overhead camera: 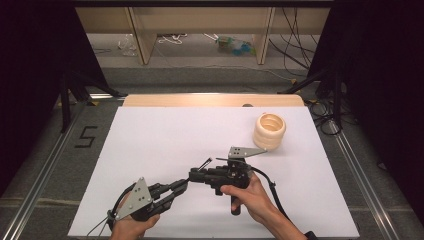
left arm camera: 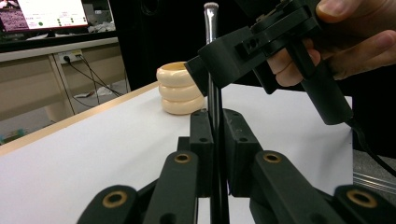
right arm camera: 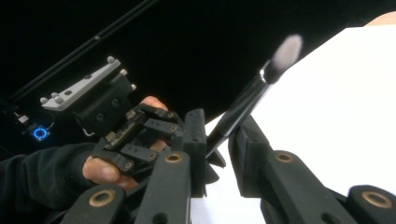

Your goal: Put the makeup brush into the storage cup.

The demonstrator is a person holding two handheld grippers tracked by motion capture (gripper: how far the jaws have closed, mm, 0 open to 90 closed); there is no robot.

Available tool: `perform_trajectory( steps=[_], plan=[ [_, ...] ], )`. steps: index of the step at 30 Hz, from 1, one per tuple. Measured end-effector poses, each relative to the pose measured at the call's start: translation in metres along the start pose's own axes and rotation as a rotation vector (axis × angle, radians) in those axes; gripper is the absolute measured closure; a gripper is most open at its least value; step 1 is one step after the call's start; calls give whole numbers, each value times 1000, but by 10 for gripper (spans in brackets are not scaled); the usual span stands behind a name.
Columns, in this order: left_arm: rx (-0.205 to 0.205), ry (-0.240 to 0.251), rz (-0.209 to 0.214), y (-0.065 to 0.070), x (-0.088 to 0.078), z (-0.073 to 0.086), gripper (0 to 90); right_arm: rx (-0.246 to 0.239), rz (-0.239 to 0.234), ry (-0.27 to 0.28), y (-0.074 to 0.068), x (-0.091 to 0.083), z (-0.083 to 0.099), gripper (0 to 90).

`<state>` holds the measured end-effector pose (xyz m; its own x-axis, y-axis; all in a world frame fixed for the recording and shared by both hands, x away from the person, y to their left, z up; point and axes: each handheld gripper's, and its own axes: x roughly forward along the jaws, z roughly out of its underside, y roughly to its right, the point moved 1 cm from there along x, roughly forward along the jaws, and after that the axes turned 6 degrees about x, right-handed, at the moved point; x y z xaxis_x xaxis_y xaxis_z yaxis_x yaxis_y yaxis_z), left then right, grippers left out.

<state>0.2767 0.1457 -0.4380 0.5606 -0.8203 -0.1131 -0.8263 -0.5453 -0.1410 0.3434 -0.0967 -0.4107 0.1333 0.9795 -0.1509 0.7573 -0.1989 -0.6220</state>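
A thin black rod with a silver tip (overhead camera: pixel 205 163) stands up between the two grippers near the table's front middle. My left gripper (overhead camera: pixel 184 186) is shut on its lower part; in the left gripper view the rod (left arm camera: pixel 212 37) rises straight out of the closed jaws (left arm camera: pixel 215 122). My right gripper (overhead camera: pixel 196 175) reaches in from the right, higher on the rod (right arm camera: pixel 247 100). Its jaws (right arm camera: pixel 219 137) stand on either side of the rod, with a sliver of white table showing between the rod and one jaw. The right gripper (left arm camera: pixel 210 70) shows close in the left gripper view.
A cream stack of three rings (overhead camera: pixel 270 131) stands at the back right of the white table sheet (overhead camera: pixel 165 135), also seen as the ring stack (left arm camera: pixel 180 88) beyond the rod. Metal rails run along both table sides; shelves and cables lie beyond the far edge.
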Motion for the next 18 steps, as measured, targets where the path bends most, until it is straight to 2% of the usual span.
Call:
perform_trajectory(
  steps=[2, 3, 9, 15, 18],
  plan=[
    [-11, -6, 0, 0, 1, 1, 822, 0, -5, -1, -2, -1, -1, 817],
    [-10, -7, -1, 0, 1, 1, 813, -30, -14, 15, -1, 0, -1, 837],
    [-13, -1, 5, -2, 0, 1, 793, -66, -11, 7, -4, 0, -2, 838],
    [-30, -3, 4, -3, 0, 1, 723, -72, 4, -15, -7, 0, -3, 838],
    [-15, -6, 4, -4, 1, 1, 684, -75, 11, -14, -8, -1, -4, 839]
  ],
)
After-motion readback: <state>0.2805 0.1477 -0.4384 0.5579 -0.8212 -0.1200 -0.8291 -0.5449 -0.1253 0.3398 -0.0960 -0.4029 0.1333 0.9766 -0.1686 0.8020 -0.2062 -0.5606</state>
